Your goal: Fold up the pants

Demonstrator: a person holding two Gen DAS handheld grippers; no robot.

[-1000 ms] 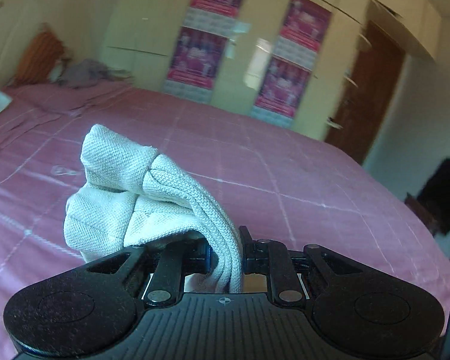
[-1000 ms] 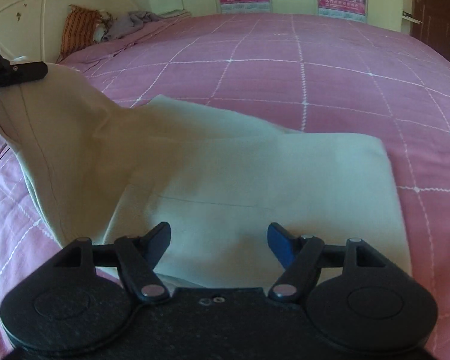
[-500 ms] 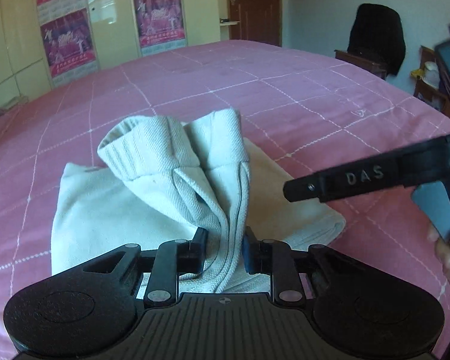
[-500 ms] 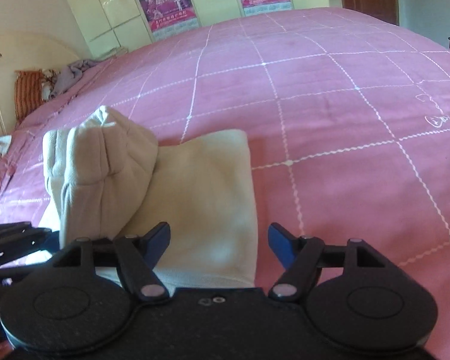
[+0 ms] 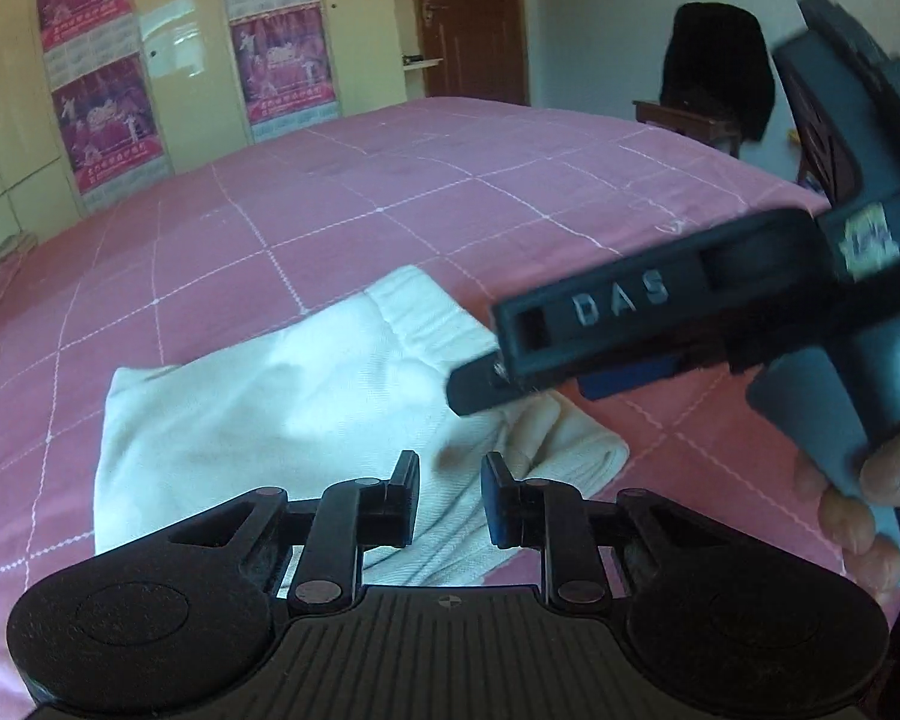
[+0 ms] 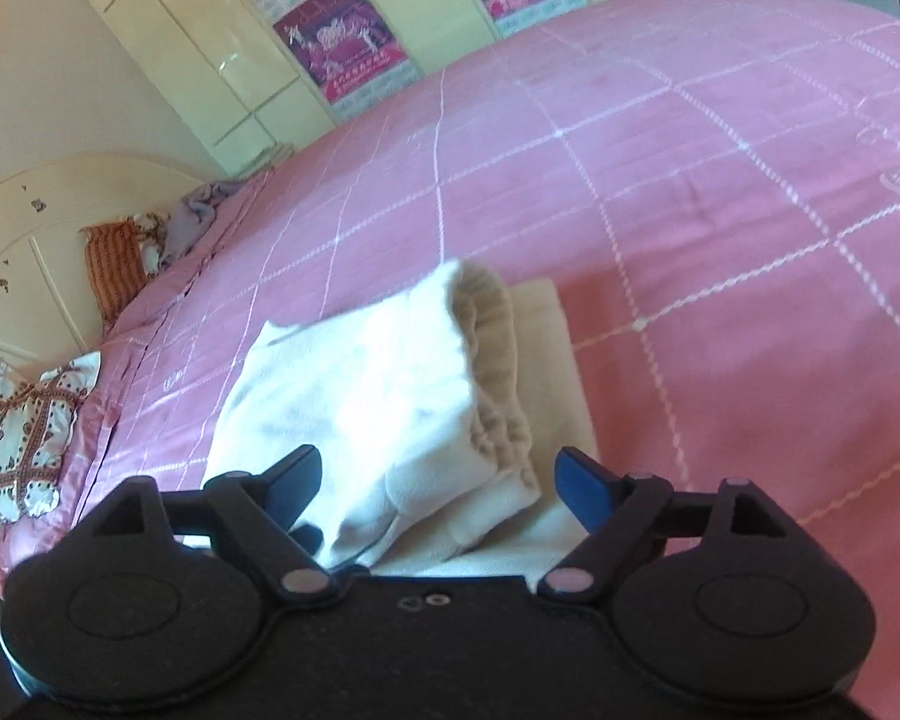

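The cream-white pants (image 5: 282,414) lie folded into a compact stack on the pink bed (image 5: 390,204). In the right wrist view the pants (image 6: 366,414) show the elastic waistband on the right side, on top of a lower layer. My left gripper (image 5: 449,495) is open and empty just above the near edge of the pants. My right gripper (image 6: 435,483) is open wide over the near edge of the stack. It also shows in the left wrist view (image 5: 498,381), hovering over the right end of the pants.
The pink checked bedspread (image 6: 690,180) spreads all around. A patterned cloth (image 6: 24,426) and an orange pillow (image 6: 111,264) lie at the bed's left side. A wardrobe with posters (image 5: 108,108) stands behind. A chair with a dark garment (image 5: 714,84) stands at the right.
My left gripper has opened and let go of the pants end, which now lies flat on the stack. The right gripper has come closer over the stack's right end.
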